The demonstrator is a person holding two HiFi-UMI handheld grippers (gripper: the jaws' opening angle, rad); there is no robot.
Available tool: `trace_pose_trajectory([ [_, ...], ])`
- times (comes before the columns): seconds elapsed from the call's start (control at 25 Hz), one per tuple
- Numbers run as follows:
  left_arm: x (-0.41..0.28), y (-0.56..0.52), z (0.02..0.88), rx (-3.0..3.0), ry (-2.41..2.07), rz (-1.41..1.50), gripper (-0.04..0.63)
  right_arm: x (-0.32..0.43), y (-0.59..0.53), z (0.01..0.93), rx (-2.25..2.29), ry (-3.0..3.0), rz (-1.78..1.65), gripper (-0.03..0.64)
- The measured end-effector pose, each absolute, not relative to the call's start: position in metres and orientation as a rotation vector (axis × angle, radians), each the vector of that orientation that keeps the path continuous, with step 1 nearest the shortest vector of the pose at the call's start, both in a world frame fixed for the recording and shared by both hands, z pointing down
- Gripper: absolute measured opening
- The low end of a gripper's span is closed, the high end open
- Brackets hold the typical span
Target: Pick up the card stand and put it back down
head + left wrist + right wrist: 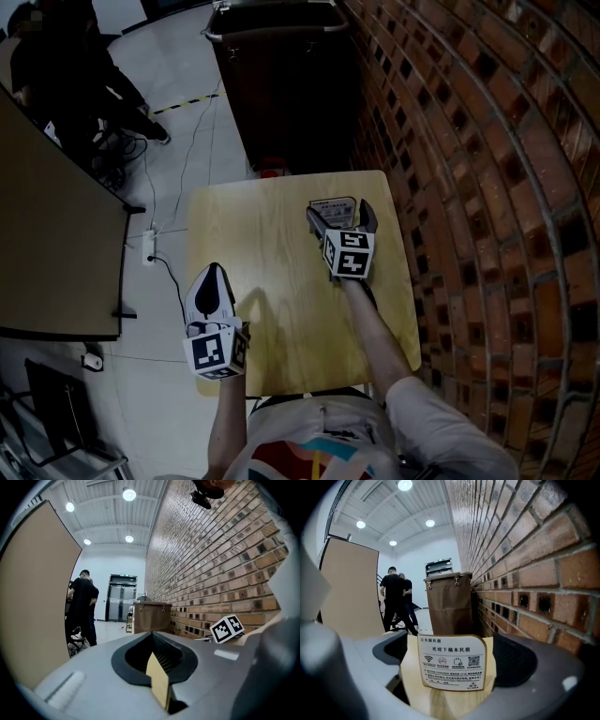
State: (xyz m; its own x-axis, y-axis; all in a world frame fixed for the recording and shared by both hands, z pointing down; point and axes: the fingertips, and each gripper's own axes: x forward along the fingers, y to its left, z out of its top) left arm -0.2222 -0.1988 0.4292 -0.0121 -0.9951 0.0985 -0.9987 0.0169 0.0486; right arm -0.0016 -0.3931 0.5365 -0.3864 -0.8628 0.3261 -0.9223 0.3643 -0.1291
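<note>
The card stand [332,206] is a small wooden holder with a white printed card, standing upright near the far right of the light wooden table [272,319]. In the right gripper view the card stand [452,665] fills the middle, its print facing the camera. My right gripper [339,218] is open, one jaw on each side of the stand and a small gap on both sides. My left gripper [214,274] hovers at the table's near left edge, shut and empty. In its own view the left gripper [151,634] has its tips together.
A brick wall [469,187] runs close along the table's right side. A dark brown bin [281,84] stands just behind the table. A tan board [47,253] lies to the left, a power strip [150,246] on the floor, and a person in black [66,75] farther back.
</note>
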Motion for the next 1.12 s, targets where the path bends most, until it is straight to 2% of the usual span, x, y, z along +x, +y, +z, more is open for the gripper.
trace_pose_trajectory([
  [0.04, -0.223, -0.198, 0.428, 2.134, -2.17, 0.038, 0.005, -0.001, -0.388, 0.525, 1.628, -2.445, 0.446, 0.537],
  [0.08, -0.223, -0.198, 0.426, 2.139, -2.18, 0.019, 0.005, -0.002, -0.381, 0.512, 1.644, -2.475, 0.461, 0.509],
  [0.28, -0.205, -0.195, 0.414, 2.192, -2.133, -0.005, 0.005, 0.005, -0.334, 0.438, 1.732, -2.62, 0.359, 0.247],
  [0.52, -0.191, -0.179, 0.384, 2.265, -2.123, -0.091, 0.005, 0.017, -0.274, 0.38, 1.764, -2.703, 0.27, 0.01],
  [0.8, -0.171, -0.134, 0.348, 2.373, -2.096, -0.169, 0.005, 0.034, -0.178, 0.335, 1.746, -2.811, 0.148, 0.0],
  [1.12, -0.152, -0.104, 0.348, 2.427, -2.084, -0.147, 0.005, 0.03, -0.145, 0.351, 1.69, -2.801, 0.155, 0.0],
])
